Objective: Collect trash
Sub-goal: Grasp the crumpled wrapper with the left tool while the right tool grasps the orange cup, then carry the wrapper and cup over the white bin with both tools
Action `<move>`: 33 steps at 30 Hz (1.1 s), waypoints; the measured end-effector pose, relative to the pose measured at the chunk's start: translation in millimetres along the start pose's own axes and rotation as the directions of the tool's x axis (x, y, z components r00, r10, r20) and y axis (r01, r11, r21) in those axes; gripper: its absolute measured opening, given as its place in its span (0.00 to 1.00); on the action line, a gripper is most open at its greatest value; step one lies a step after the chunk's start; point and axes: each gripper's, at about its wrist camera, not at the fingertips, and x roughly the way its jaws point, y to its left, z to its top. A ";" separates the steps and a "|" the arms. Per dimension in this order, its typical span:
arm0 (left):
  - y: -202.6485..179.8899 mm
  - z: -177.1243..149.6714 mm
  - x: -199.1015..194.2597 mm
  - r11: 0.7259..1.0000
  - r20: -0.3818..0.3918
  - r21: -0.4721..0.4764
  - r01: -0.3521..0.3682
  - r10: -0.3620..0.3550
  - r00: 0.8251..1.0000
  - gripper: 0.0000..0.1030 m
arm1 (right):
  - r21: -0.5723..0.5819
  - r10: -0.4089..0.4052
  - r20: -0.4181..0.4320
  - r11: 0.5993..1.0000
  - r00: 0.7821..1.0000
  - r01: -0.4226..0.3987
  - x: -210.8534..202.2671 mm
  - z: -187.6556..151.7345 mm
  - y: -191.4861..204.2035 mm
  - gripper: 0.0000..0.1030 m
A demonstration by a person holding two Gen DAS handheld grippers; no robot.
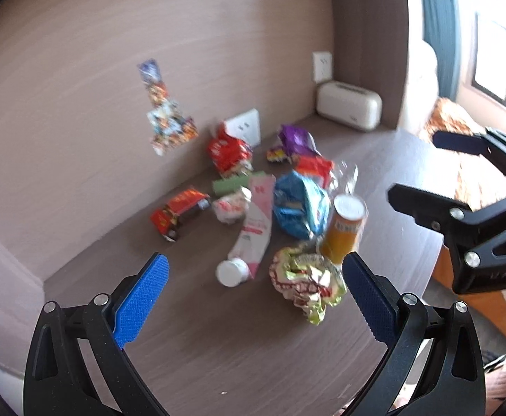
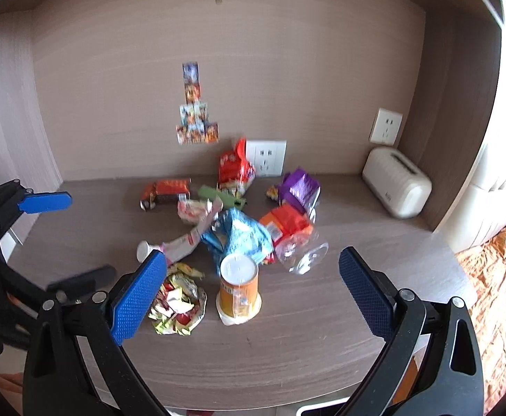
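Hovering with jaws spread and empty, the left gripper (image 1: 253,298) and right gripper (image 2: 253,291) face heaped wrappers (image 2: 235,235) on the table (image 2: 305,346), apparently choosing a first piece.

Left claw (image 1: 254,298) and right claw (image 2: 253,287) both hover spread wide, empty.

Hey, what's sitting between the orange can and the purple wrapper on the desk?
In the right wrist view, between the orange can and the purple wrapper lie a clear plastic cup on its side and an orange-red packet.
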 end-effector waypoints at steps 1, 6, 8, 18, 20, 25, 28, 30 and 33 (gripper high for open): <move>-3.4 -4.0 10.4 1.000 -0.011 0.017 0.009 -0.008 1.000 0.95 | 0.002 0.003 -0.016 1.000 1.000 -0.003 5.5 -2.1 0.1 0.96; -19.1 -14.4 47.0 0.995 -0.056 0.090 0.033 -0.028 0.998 0.95 | 0.019 0.018 -0.096 1.000 0.995 -0.016 40.3 -14.3 -0.1 0.96; -25.6 -17.7 62.0 0.993 -0.064 0.107 0.047 -0.040 0.997 0.95 | 0.026 0.022 -0.129 0.999 0.991 -0.019 56.4 -19.4 0.5 0.96; -42.0 -28.0 115.1 0.978 -0.114 0.159 0.133 -0.116 0.987 0.91 | 0.093 0.073 -0.244 0.994 0.967 -0.051 113.2 -34.8 -4.0 0.66; -42.8 -31.7 121.5 0.976 -0.136 0.150 0.155 -0.135 0.981 0.74 | 0.119 0.100 -0.277 0.991 0.956 -0.069 123.8 -40.9 -5.5 0.50; -40.8 -37.2 131.8 0.978 -0.150 0.109 0.179 -0.161 0.975 0.52 | 0.138 0.100 -0.245 0.988 0.964 -0.067 117.9 -45.6 -4.3 0.45; -38.9 -33.8 132.4 0.979 -0.143 0.105 0.174 -0.158 0.977 0.51 | 0.139 0.084 -0.205 0.989 0.975 -0.056 104.7 -44.6 -6.9 0.45; -39.3 -30.2 128.8 0.979 -0.135 0.119 0.164 -0.147 0.980 0.51 | 0.148 0.082 -0.187 0.987 0.979 -0.054 96.0 -44.3 -10.4 0.45; -46.4 -21.1 118.4 0.976 -0.106 0.161 0.147 -0.131 0.986 0.51 | 0.165 0.077 -0.150 0.985 0.986 -0.052 75.3 -42.2 -23.5 0.45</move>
